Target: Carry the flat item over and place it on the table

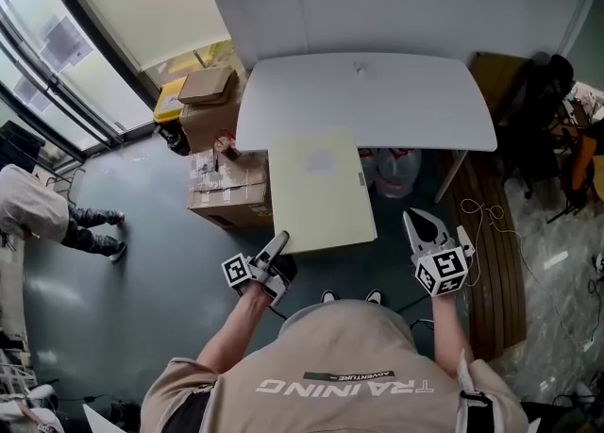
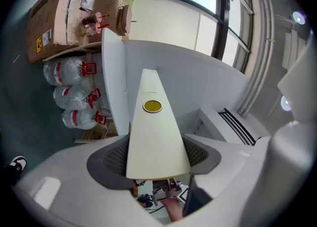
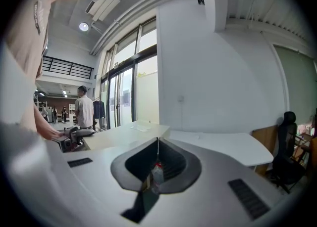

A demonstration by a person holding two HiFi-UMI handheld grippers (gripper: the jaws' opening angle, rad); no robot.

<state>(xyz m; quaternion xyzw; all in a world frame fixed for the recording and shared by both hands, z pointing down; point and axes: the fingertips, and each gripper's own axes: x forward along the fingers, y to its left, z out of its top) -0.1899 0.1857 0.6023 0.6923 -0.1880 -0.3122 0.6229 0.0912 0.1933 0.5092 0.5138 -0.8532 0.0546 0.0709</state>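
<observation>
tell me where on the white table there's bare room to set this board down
Nearly the whole white table is bare end to end; only a small object sits near its back edge. The cream board, clamped in the left gripper, reaches over the near edge. Crowded: cardboard boxes on the floor at the table's left end.

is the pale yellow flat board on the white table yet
Not yet: left gripper clamps the board's near corner; most hangs short of the table.

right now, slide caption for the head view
Left gripper grips the pale board in front of the white table; right gripper empty.
</observation>
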